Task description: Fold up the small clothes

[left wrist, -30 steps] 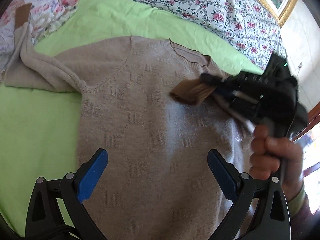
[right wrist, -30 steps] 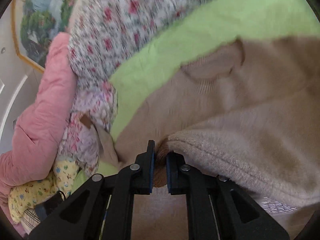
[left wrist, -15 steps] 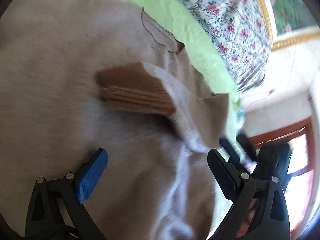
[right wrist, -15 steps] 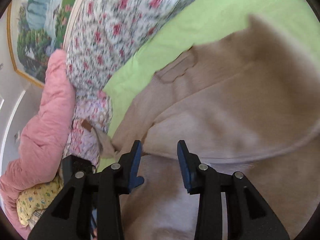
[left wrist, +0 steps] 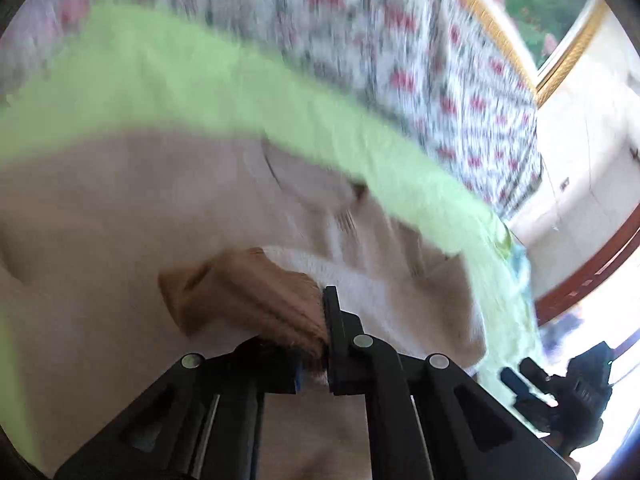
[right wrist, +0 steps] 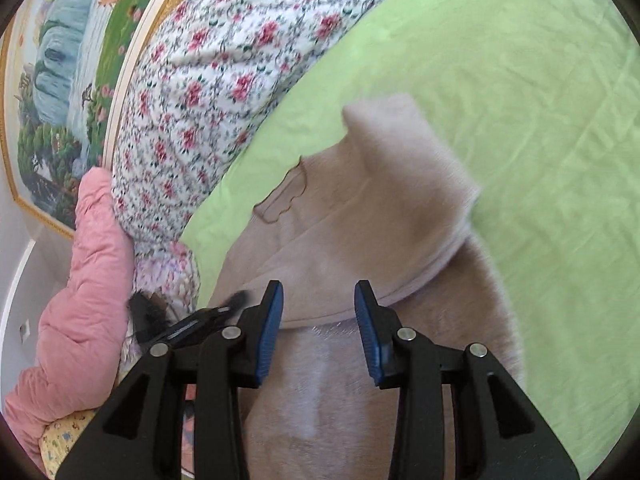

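A beige knit sweater [left wrist: 120, 216] lies flat on a lime green sheet [left wrist: 180, 96]; it also shows in the right wrist view [right wrist: 360, 248]. One sleeve is folded across the body. My left gripper [left wrist: 316, 320] is shut on the sleeve's brown ribbed cuff [left wrist: 248, 296], low over the sweater's chest. My right gripper [right wrist: 318, 320] is open and empty, just above the folded sleeve [right wrist: 400, 200]. The right gripper also shows at the left wrist view's lower right [left wrist: 560, 388]. The left wrist view is motion-blurred.
A floral quilt [right wrist: 224, 64] lies behind the sheet, with a pink padded garment [right wrist: 80, 280] beside it. A framed landscape picture [right wrist: 68, 60] hangs on the wall. A wooden frame edge [left wrist: 592, 276] stands at the right.
My right gripper let go of the sleeve cuff and opened. My left gripper, open a second ago, swung over and shut on the cuff.
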`<state>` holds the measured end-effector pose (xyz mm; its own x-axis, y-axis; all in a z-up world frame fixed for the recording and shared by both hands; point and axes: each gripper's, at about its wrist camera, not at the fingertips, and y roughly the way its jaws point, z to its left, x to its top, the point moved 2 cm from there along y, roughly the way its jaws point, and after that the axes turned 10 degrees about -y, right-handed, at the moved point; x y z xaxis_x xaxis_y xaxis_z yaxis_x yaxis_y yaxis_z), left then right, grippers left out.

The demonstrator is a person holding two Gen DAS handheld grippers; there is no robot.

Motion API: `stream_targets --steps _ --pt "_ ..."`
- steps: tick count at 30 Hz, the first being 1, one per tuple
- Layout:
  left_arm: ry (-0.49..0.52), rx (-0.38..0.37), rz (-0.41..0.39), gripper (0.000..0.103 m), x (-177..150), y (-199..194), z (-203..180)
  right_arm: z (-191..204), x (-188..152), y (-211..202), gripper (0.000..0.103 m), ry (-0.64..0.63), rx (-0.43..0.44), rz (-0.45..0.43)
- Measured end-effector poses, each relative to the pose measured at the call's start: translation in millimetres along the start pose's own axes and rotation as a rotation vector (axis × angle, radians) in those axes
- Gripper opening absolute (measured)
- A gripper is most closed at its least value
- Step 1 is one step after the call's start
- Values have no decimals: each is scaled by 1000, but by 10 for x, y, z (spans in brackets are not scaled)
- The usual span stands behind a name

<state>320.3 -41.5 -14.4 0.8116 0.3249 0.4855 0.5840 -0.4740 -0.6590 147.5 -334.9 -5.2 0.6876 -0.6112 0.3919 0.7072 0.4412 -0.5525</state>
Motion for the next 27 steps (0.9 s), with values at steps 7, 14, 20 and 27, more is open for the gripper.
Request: stream_targets --steps 7,14,20,27 --pt "23 81 -47 6 218 -15 439 -256 174 116 38 0 -90 0" --pt "111 -10 -226 9 373 -351 302 -423 529 493 39 -91 -216 40" --pt "115 51 -116 15 176 -166 464 -510 677 936 55 -123 -249 113" --pt "143 24 -110 14 140 -180 441 -380 698 1046 8 -267 -277 123"
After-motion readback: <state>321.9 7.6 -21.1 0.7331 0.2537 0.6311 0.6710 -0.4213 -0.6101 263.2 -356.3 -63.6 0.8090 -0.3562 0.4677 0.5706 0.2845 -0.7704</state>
